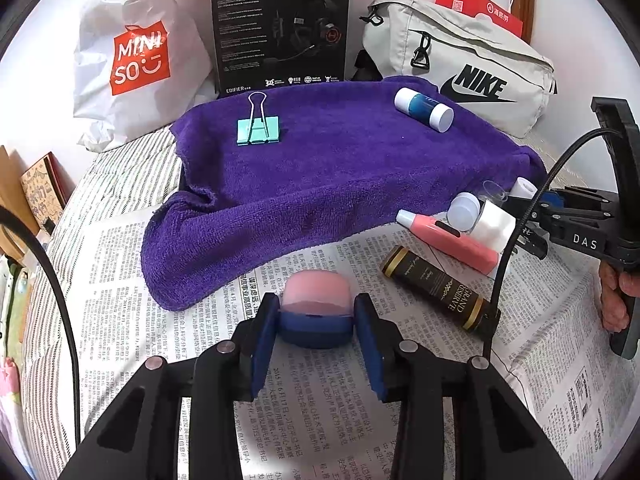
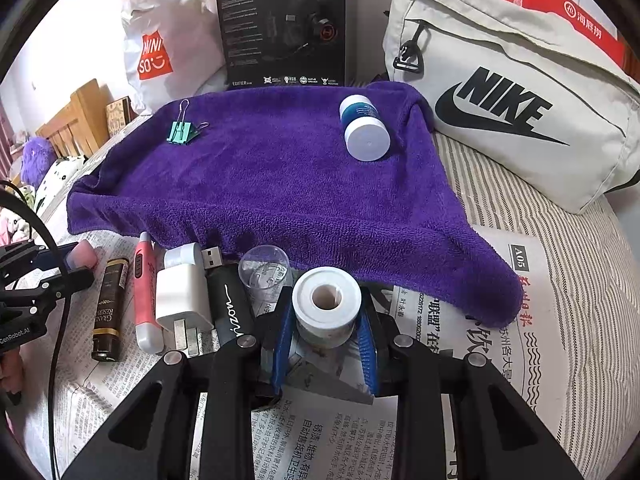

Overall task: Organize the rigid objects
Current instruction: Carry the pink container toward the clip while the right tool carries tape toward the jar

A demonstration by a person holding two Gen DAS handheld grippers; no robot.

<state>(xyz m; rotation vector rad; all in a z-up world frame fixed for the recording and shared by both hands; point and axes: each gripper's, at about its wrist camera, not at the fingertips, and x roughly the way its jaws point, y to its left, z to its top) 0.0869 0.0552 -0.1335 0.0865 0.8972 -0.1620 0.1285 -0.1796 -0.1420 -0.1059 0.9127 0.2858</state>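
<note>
In the left wrist view my left gripper (image 1: 316, 305) is shut on a small round jar (image 1: 316, 286) with a pink top and a blue base, just above the newspaper (image 1: 320, 400). The right wrist view shows my right gripper (image 2: 326, 300) shut on a white roll of tape (image 2: 306, 300), hole facing the camera. Behind both lies a purple towel (image 1: 320, 184) carrying a teal binder clip (image 1: 258, 130) and a blue-and-white bottle (image 1: 424, 109). Left of the roll lie a clear cup (image 2: 264, 270), a black USB stick (image 2: 230, 300), a white charger (image 2: 182, 292), a pink pen (image 2: 145, 292) and a black tube (image 2: 109, 308).
A black headset box (image 1: 280, 28), a white Miniso bag (image 1: 136, 56) and a grey Nike bag (image 1: 472, 68) stand behind the towel. Striped bedding (image 2: 540, 216) runs along the right. A person's hand (image 1: 616, 292) holds the right gripper's handle. Cables hang at the sides.
</note>
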